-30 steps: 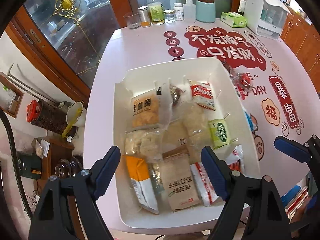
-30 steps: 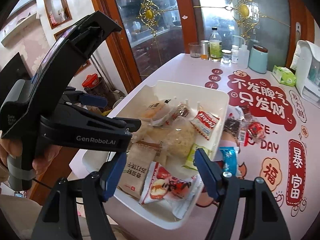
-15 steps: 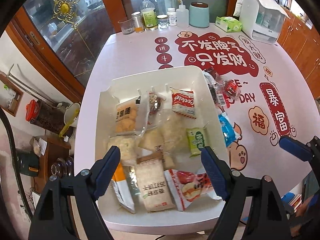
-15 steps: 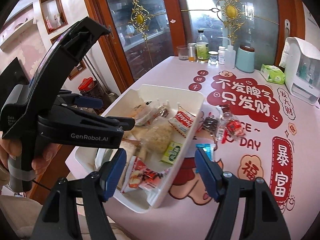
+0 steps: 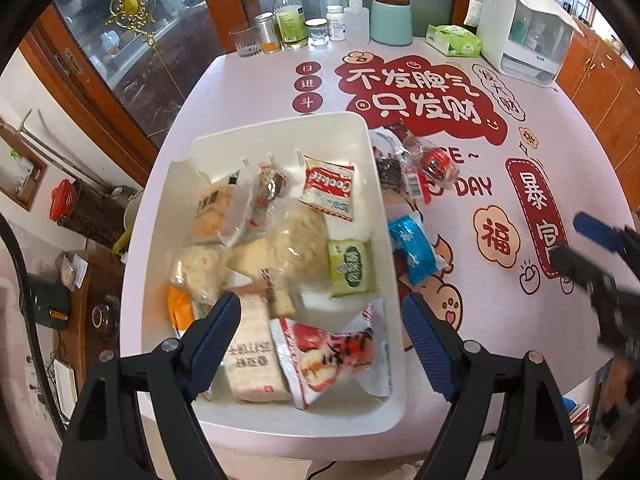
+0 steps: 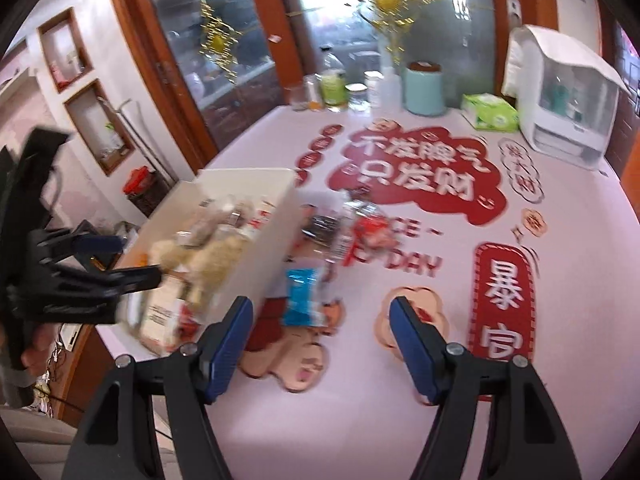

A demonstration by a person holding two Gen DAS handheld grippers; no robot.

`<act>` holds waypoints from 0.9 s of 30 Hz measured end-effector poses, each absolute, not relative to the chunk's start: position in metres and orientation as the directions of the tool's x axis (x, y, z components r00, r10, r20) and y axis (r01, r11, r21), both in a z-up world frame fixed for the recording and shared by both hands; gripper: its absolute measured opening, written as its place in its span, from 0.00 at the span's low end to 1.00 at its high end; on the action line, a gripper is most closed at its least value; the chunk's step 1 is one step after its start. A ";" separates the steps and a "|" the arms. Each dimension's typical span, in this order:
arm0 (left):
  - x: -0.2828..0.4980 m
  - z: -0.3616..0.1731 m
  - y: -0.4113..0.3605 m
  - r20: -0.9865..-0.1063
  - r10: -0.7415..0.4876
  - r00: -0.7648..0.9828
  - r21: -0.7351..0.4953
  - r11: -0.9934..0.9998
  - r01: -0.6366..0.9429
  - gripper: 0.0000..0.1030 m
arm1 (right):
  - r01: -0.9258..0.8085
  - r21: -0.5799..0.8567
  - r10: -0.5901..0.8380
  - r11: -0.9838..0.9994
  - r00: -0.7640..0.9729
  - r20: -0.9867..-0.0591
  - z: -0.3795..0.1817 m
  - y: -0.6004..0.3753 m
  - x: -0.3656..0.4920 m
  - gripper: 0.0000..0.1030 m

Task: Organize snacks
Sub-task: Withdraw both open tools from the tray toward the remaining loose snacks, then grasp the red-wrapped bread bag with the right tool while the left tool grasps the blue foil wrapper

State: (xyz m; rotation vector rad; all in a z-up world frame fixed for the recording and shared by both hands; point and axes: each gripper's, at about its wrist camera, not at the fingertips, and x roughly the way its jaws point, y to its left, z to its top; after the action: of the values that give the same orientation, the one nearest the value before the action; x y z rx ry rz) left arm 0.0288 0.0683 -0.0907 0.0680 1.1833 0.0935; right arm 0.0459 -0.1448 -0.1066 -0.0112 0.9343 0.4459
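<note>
A white bin (image 5: 276, 132) at the table's near left holds several snack packets. It also shows in the right wrist view (image 6: 244, 178). Right of it on the table lie a blue packet (image 5: 412, 250), a clear red-and-white packet (image 5: 430, 164) and a dark packet (image 5: 388, 170). The blue packet (image 6: 302, 292) shows just ahead of my right gripper (image 6: 320, 340), which is open and empty. The red packet (image 6: 372, 224) lies further off. My left gripper (image 5: 320, 340) is open and empty above the bin's near end.
Bottles, jars, a glass and a teal canister (image 5: 391, 20) line the table's far edge. A green tissue pack (image 5: 454, 40) and a white dispenser (image 5: 524, 28) stand at the far right. A glass cabinet and floor clutter lie left of the table.
Both grippers have pulled back and swung right. The right gripper has moved from over the bin to the open table by the blue packet. Both stay open.
</note>
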 end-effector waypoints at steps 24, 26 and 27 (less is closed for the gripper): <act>0.098 -0.147 -0.074 -0.900 0.170 0.403 0.146 0.985 -0.089 0.79 | -0.464 0.269 0.399 0.844 0.207 -0.893 -0.198 -0.124 0.253 0.69; 0.100 -0.161 -0.074 -0.902 0.157 0.402 0.105 0.984 -0.147 0.79 | -0.499 0.261 0.393 0.827 0.180 -0.902 -0.207 -0.115 0.258 0.69; 0.100 -0.167 -0.075 -0.899 0.162 0.407 0.097 0.980 -0.175 0.79 | -0.522 0.246 0.380 0.817 0.166 -0.910 -0.213 -0.109 0.258 0.69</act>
State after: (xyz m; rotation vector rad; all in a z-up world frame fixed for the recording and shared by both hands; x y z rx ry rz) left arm 0.1000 -0.0747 -0.1669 -0.0137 1.1323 0.2126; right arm 0.2579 -0.1087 -0.2125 -0.1342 1.2485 0.6444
